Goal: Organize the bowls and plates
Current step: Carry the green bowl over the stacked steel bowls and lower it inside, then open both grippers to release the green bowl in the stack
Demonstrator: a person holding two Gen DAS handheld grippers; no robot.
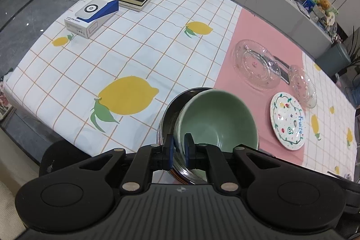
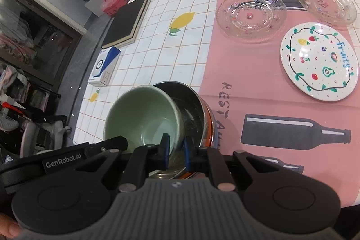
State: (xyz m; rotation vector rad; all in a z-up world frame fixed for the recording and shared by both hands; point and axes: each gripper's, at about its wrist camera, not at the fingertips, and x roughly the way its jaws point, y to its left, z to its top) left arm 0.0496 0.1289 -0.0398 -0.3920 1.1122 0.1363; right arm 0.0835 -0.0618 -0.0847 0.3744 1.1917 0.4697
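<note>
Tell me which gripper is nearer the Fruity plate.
Right, by a little. Both the right gripper and the left gripper clamp the green bowl's rim; the Fruity plate lies on the right gripper's side.

Pale green ceramic bowl (image 1: 217, 118) tilted inside shiny steel bowl (image 2: 191, 105); two clear glass plates (image 2: 250, 15), white fruit-painted plate (image 2: 318, 61) flat on pink cloth.

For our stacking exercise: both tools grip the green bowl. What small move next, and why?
Probably lower and level the green bowl into the steel bowl: it sits tilted, half nested, left tool and right tool gripping its rim.
</note>
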